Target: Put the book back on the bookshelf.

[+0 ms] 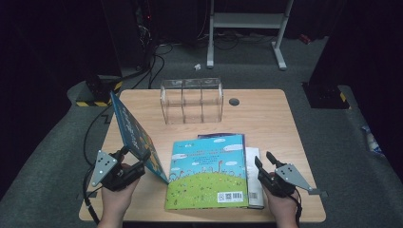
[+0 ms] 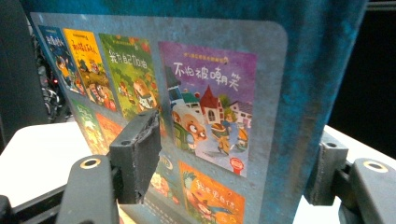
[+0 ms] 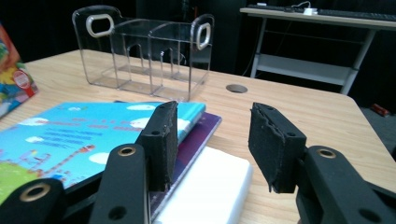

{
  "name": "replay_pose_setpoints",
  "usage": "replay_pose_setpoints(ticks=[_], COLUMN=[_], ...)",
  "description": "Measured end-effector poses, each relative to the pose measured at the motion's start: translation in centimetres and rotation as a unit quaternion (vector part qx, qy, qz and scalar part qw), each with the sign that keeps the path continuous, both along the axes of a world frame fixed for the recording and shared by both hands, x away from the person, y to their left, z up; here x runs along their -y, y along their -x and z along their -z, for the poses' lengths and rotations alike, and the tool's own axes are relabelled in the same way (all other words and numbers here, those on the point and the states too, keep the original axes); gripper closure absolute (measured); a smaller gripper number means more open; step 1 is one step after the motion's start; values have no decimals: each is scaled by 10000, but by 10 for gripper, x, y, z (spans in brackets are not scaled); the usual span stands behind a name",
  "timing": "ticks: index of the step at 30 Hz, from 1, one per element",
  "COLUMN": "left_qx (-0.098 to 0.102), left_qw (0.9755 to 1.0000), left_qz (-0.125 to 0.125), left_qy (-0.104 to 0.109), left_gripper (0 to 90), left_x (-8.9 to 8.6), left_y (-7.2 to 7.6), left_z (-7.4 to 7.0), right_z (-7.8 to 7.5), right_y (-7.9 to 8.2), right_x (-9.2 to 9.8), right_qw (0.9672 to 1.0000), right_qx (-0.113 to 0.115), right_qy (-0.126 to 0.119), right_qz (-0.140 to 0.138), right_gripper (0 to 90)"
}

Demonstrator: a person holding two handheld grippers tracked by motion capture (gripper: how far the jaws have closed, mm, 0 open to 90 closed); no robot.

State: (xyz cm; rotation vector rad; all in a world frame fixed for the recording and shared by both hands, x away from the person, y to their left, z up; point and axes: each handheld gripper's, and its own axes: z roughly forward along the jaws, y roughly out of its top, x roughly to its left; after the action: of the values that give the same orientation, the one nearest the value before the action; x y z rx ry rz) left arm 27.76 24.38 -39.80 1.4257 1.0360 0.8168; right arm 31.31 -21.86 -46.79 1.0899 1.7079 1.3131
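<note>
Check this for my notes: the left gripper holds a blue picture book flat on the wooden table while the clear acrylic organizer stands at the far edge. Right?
Not quite. The left gripper holds the blue picture book standing on edge, tilted, not flat, as the high view shows. The clear acrylic organizer does stand at the wooden table's far edge.

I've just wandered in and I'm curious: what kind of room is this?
Probably a lab or recording studio, not a home: a lone wooden table on grey carpet, black surroundings, cables on the floor, and a person working children's books with hand-held grippers.
</note>
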Motion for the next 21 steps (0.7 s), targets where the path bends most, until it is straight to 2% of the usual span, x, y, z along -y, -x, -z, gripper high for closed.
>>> replay_pose_setpoints(ticks=[1,3,5,12,18,21], left_qx=[-11,-15,-82,18,60,68], left_qw=[10000,10000,9998,9988,9980,9981], left_qz=[-22,-37,-40,-152,-206,-200], left_qy=[-52,-74,-188,-459,-586,-577], left_gripper=[336,345,390,455,518,588], left_x=[-1,-1,-1,-2,-4,-6], left_y=[0,1,0,4,5,5], left_z=[-1,-1,-1,-2,-4,-4], right_z=[1,1,2,3,6,7], right_y=[-1,-1,-1,-1,-2,-3], right_x=[1,0,0,-1,1,0], right_qw=[10000,10000,9999,9999,9997,9997], right_qx=[-53,-27,-69,-136,-202,-241], right_qy=[-61,-31,-47,-50,-98,-83], right_qz=[-37,-40,-68,-58,-23,-42], right_gripper=[528,530,533,538,540,539])
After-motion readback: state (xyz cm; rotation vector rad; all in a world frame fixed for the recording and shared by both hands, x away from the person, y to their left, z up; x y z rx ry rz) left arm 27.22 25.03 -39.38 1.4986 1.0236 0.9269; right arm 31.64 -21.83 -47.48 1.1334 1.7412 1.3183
